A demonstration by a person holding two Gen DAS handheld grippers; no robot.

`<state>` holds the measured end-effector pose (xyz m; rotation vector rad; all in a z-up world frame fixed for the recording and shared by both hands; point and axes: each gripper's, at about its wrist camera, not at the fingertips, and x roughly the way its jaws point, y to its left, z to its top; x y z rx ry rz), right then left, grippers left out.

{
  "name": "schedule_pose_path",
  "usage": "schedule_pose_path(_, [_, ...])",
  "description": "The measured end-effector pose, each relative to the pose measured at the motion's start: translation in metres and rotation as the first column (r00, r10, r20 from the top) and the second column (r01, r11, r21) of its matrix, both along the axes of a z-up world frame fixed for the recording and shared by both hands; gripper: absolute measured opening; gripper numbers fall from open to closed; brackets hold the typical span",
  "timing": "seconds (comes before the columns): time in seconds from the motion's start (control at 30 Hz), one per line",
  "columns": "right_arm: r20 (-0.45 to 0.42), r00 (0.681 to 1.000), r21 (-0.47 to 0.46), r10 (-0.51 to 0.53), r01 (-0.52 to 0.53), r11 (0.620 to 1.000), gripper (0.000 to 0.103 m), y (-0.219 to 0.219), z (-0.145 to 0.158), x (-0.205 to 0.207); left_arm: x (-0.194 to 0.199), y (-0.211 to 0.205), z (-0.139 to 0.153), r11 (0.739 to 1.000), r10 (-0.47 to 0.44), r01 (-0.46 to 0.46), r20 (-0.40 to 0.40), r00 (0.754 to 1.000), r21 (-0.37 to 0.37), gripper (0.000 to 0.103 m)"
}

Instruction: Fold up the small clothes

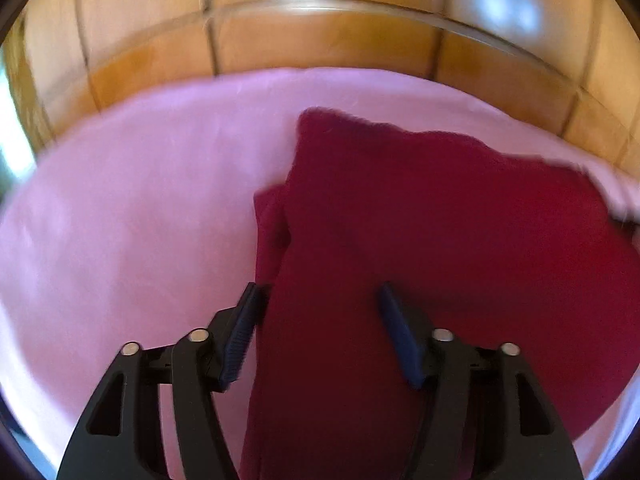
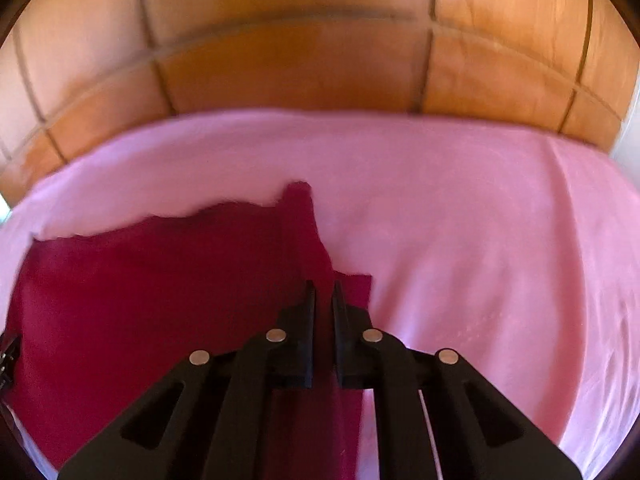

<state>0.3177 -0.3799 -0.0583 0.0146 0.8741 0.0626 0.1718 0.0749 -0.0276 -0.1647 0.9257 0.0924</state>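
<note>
Crimson garment (image 1: 440, 240), plain pink sheet (image 2: 460, 220), orange-brown tiled floor (image 2: 300, 68).

Right wrist cam looks down at a dark red garment (image 2: 140, 300) lying on a pink sheet (image 2: 460, 220). The picture is pretty blurry. The right gripper (image 2: 323, 292) has its jaws pinched nearly together right at the garment's right edge, with a strip of red fabric caught between them. A small corner of the cloth pokes out just right of the fingers. The garment's far edge runs ragged, rising to a little peak. Behind the sheet there are orange-brown tiles (image 2: 300, 60).
</note>
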Motion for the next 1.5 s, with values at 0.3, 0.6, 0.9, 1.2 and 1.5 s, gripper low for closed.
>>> schedule_pose_path(0.3, [0.027,0.999,0.140,0.035,-0.039,0.989,0.066,-0.032,0.005,-0.038,-0.024,-0.004,0.023,0.995,0.050,-0.057,0.083,0.995,0.086,0.069])
schedule_pose_path(0.6, [-0.011,0.992,0.313,0.124,-0.115,0.943,0.067,-0.038,-0.009,-0.099,-0.053,-0.017,0.046,0.995,0.017,-0.032,0.154,0.988,0.093,0.069])
schedule_pose_path(0.9, [-0.014,0.993,0.406,0.120,-0.104,0.908,0.061,-0.040,-0.011,-0.114,-0.068,-0.036,0.053,0.996,-0.046,0.032,0.167,0.985,0.086,0.069])
schedule_pose_path(1.2, [-0.036,0.985,0.398,0.167,-0.139,0.907,0.023,-0.025,0.009,-0.120,-0.058,-0.061,0.030,0.983,-0.171,0.163,0.090,0.981,0.090,0.069])
schedule_pose_path(1.5, [0.129,0.959,0.505,0.253,-0.283,0.816,0.016,0.024,0.085,-0.131,-0.052,-0.044,0.025,0.973,-0.220,0.225,0.084,0.972,-0.054,0.069])
